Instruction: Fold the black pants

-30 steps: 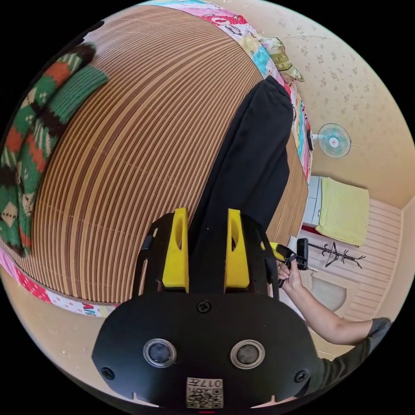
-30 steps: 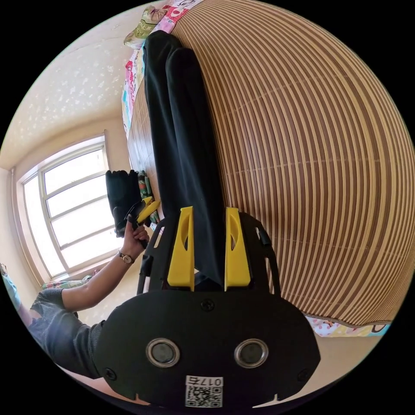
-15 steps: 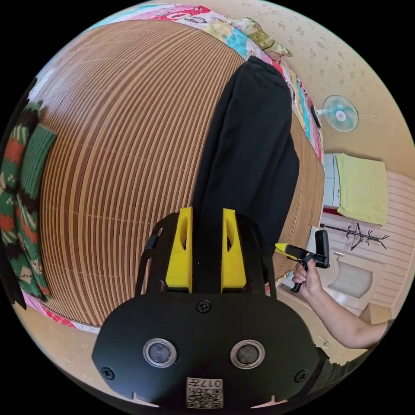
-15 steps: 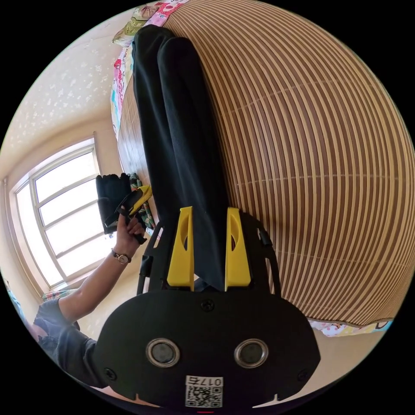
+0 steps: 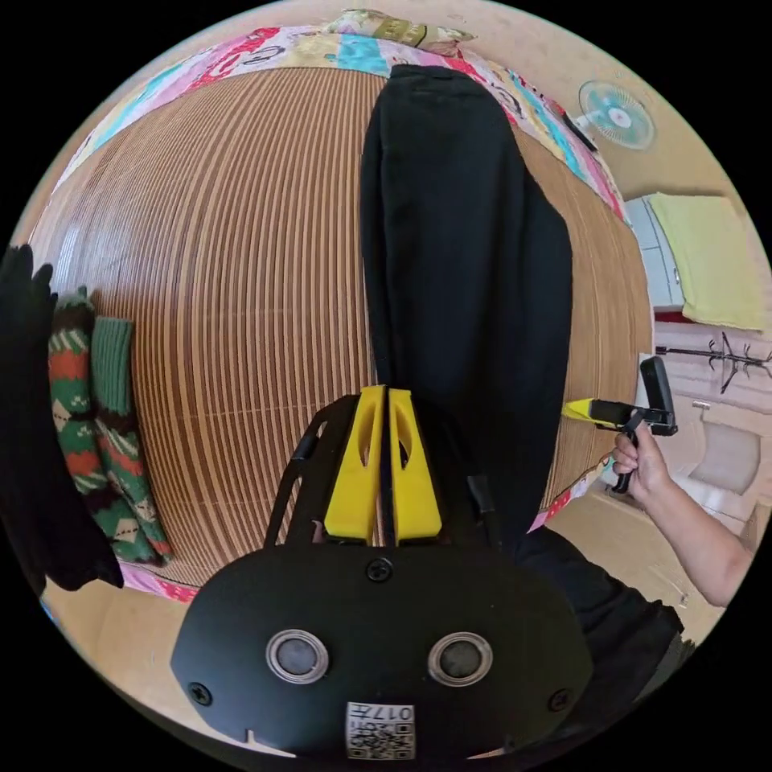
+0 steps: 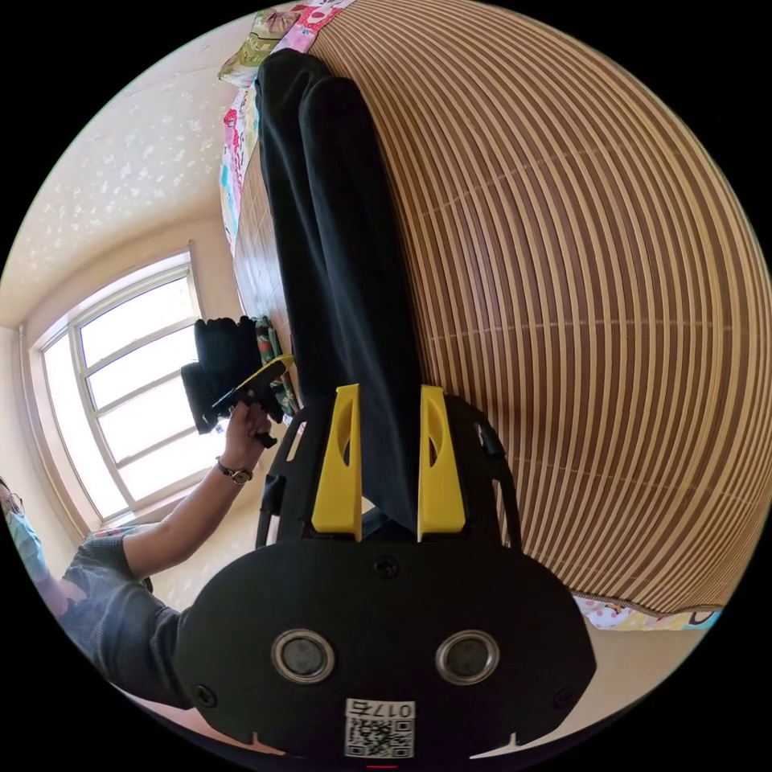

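Lying flat: one black pants [image 5: 466, 265], two tongs.

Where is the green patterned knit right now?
In the left gripper view, the green patterned knit lies at the mat's left edge, beside a black garment, apart from the black pants.

Black pants [image 6: 338, 241] between open fingers [image 6: 338, 458]

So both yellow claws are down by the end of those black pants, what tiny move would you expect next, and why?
Probably closing the right gripper on the fabric. The left gripper has its jaws nearly together on the edge of the black pants, while the right one's jaws stand apart with cloth between them. The pants lie lengthwise on the striped mat, so gripping both corners would let the end be lifted and folded.
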A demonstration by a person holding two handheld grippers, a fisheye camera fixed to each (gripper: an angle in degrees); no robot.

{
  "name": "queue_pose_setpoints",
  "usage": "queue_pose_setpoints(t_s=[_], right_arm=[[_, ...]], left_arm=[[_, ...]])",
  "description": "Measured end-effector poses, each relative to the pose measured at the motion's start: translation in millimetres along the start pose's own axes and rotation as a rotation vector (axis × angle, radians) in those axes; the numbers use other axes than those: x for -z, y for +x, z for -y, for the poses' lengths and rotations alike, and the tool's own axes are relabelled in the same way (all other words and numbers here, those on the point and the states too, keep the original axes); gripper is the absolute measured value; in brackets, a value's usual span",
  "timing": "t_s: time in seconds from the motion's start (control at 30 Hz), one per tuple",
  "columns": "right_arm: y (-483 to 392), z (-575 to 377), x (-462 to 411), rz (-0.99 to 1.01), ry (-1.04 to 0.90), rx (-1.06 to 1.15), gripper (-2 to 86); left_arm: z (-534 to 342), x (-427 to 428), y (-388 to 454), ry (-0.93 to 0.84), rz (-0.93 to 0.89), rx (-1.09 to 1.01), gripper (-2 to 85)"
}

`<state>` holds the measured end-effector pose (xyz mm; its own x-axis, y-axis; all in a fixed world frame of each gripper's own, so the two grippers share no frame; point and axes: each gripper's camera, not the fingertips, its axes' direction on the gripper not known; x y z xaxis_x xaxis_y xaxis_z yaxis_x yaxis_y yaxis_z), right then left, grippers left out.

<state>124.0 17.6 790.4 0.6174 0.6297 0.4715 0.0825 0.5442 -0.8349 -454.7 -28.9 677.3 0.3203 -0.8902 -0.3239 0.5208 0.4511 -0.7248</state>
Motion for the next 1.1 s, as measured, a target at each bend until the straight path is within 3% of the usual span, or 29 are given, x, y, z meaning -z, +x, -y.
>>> queue_pose_setpoints(t_s=[0.13,0.27,0.37,0.47,0.77,1.1], right_arm=[[5.7,-1.5,1.2,0.007,-0.014,-0.002,10.0],[9.2,-2.6,1.3,0.016,-0.017,-0.009,9.4],[11.3,-1.6,0.1,0.033,-0.019,-0.014,9.0],[10.1,1.6,-1.9,0.031,-0.026,-0.010,9.0],[8.6,9.4,-2.8,0.022,-0.048,0.000,9.7],[25.2,7.1,5.5,0.046,-0.057,-0.003,7.4]], left_arm=[[-15.8,3.4,-43.7,0.020,-0.063,0.181,-0.8],[-12.9,12.3,-41.6,0.095,-0.214,0.111,0.4],[7.4,-7.1,-39.6,-0.007,-0.297,0.104,7.2],[19.2,-26.9,-36.3,-0.101,-0.248,0.107,10.8],[9.6,-24.1,-22.6,-0.132,-0.123,0.096,9.7],[-23.9,-18.1,-68.3,0.026,-0.282,0.298,10.0]])
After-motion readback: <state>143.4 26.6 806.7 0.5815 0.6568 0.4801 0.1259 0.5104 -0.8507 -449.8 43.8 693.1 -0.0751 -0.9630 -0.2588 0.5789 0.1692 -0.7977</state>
